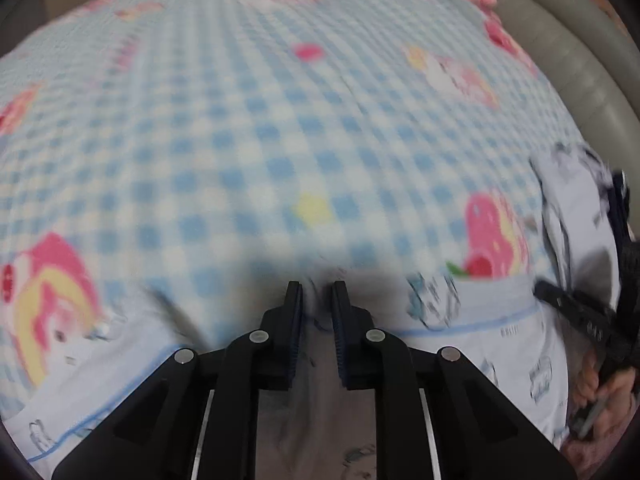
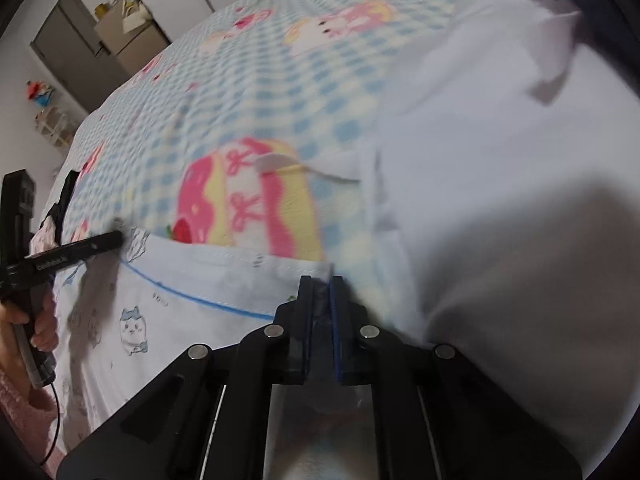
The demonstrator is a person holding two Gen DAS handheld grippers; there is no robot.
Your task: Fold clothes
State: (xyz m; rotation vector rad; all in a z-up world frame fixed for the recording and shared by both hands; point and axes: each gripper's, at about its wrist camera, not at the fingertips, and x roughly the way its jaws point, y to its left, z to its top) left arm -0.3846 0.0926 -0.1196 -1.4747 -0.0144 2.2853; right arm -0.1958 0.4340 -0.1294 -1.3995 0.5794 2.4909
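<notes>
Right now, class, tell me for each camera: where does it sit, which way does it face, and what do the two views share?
Left wrist: on the left claw, angled down over the checked blanket; the right claw and its hand show at right.
Right wrist: on the right claw, pinching the printed garment's hem; the left claw shows at left.
Shared: blanket, garment.

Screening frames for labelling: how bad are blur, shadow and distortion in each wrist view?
Left wrist view: checked bedsheet smeared by motion blur, left tongs sharp, dark shadow just ahead of them, fisheye bends the bed edge. Right wrist view: milder blur, large grey shadow on the white garment, right tongs crisp.
</notes>
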